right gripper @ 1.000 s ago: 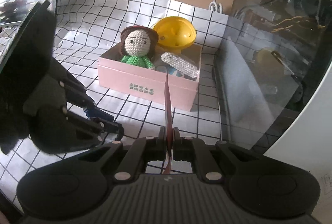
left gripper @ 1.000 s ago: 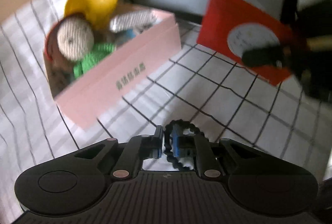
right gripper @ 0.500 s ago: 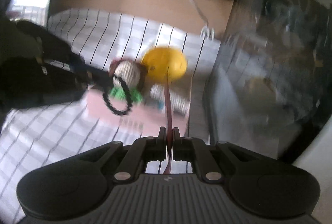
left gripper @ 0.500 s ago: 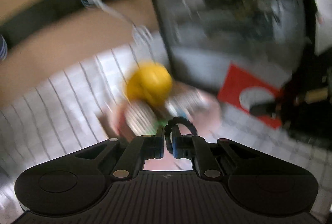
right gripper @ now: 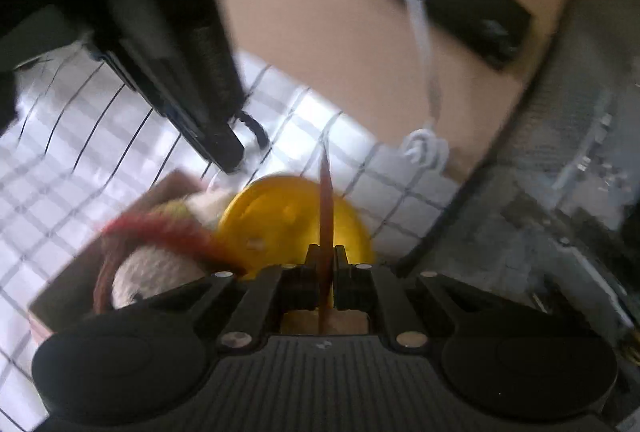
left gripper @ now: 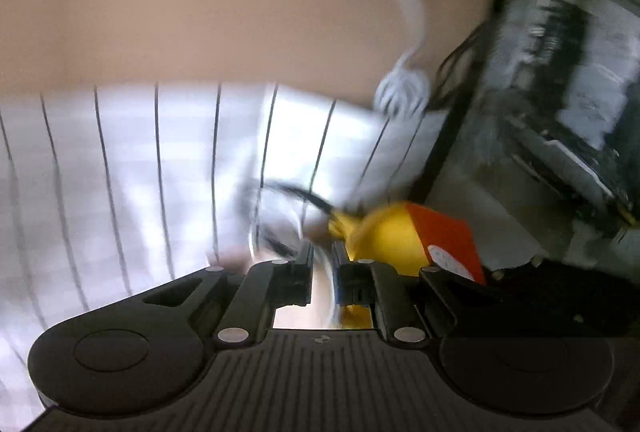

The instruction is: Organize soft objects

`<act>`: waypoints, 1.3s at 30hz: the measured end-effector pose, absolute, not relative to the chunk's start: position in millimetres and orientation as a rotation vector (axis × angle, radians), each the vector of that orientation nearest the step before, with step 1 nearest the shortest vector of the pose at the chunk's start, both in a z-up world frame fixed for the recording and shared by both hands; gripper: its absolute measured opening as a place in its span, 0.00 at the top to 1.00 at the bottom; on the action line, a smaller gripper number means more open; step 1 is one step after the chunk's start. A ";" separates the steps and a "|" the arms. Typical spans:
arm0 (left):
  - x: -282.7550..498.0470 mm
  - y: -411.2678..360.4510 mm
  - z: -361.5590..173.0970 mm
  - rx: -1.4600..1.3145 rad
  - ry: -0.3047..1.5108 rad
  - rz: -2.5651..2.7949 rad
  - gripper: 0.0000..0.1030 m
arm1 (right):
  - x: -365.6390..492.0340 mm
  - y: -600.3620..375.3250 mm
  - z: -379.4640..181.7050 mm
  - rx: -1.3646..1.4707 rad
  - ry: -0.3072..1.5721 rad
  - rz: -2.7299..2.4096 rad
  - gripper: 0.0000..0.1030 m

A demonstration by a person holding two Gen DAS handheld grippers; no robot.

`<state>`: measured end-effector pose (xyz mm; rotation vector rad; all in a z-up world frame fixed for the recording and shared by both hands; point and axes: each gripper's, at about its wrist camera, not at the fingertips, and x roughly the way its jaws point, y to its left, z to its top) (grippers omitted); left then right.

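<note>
Right claw [right gripper: 322, 274]: jaws beginning to part, a thin red card [right gripper: 325, 207] edge-on between them and, as far as the blur shows, pinched.
Left claw [left gripper: 322, 274]: closed; a black beaded loop [left gripper: 280, 220] smears just ahead of its tips and seems to hang from them.
Just ahead of the right claw: yellow ball [right gripper: 296, 224], directly behind the card's edge.
Ahead and left of it: crocheted doll [right gripper: 160, 264], red-brown hat uppermost, lying in the pink box [right gripper: 64, 296].
Above left of it: the left claw's black body, tips over the box's far side.
Beyond: white gridded cloth [right gripper: 80, 135], white cable [right gripper: 424, 147], dark glass-fronted appliance [right gripper: 560, 191].
Risk, card: released here, it may slide off the ball's curve onto the cloth.
Risk, loop: swinging, it may miss the box.
Risk, crowding: both claws over one box could knock together.
</note>
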<state>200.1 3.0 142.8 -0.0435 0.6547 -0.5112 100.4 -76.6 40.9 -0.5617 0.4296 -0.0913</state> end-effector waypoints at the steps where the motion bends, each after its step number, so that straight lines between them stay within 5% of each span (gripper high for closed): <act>1: 208.7 6.1 134.1 -0.089 0.711 -0.521 0.88 | 98.0 -73.5 36.6 -0.580 0.437 -0.077 0.89; 5: 225.3 22.9 95.2 -0.267 0.900 -0.570 0.85 | 90.5 -68.2 29.9 -0.585 0.477 -0.009 0.83; 9: 222.7 37.6 90.3 -0.319 0.898 -0.590 0.85 | 88.6 -74.0 37.7 -0.534 0.498 0.008 0.61; 14: 204.9 65.3 100.7 -0.352 0.812 -0.620 0.85 | 67.1 -86.7 55.7 -0.421 0.497 0.044 0.50; 21: 229.3 129.5 63.9 -0.429 0.890 -0.312 0.85 | 38.7 -84.2 63.9 -0.365 0.488 0.057 0.49; 28: 259.1 108.9 25.1 -0.373 1.024 -0.271 0.85 | 23.3 -81.5 66.8 -0.331 0.495 0.064 0.49; 39: 263.8 55.4 19.6 0.017 0.847 -0.297 0.89 | -0.9 -100.4 59.8 -0.271 0.549 0.008 0.49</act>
